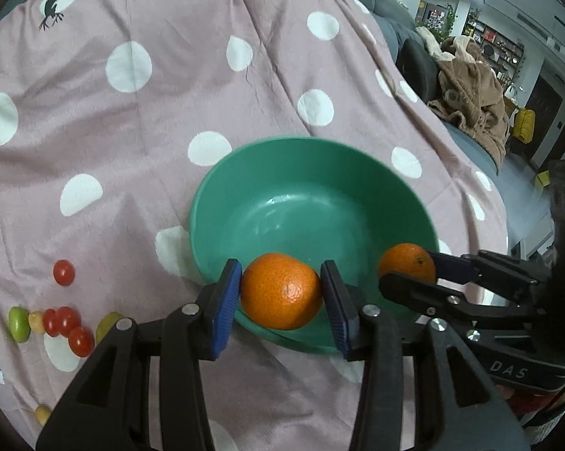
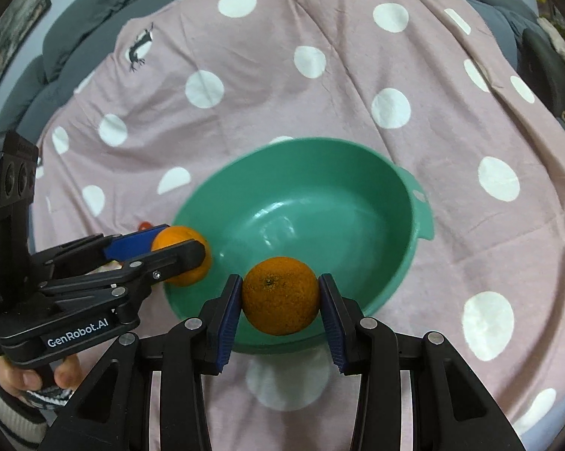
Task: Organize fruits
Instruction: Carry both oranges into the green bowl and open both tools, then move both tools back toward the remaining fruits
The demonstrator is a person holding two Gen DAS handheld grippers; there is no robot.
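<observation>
A green bowl (image 1: pixel 357 173) sits on a pink polka-dot cloth; it also shows in the right wrist view (image 2: pixel 357 165) and is empty inside. My left gripper (image 1: pixel 281 295) is shut on an orange (image 1: pixel 281 295) over the bowl's near rim. My right gripper (image 2: pixel 280 295) is shut on a second orange (image 2: pixel 280 295) over the near rim. The right gripper's orange (image 1: pixel 406 261) shows at the bowl's right edge in the left wrist view. The left gripper's orange (image 2: pixel 183 259) shows at the bowl's left edge in the right wrist view.
Cherry tomatoes (image 1: pixel 66 321), another tomato (image 1: pixel 64 272), a green fruit (image 1: pixel 18 324) and small yellowish fruits (image 1: pixel 36 321) lie on the cloth (image 1: pixel 132 131) left of the bowl. A grey sofa with a brown blanket (image 1: pixel 474 86) lies beyond the cloth's right edge.
</observation>
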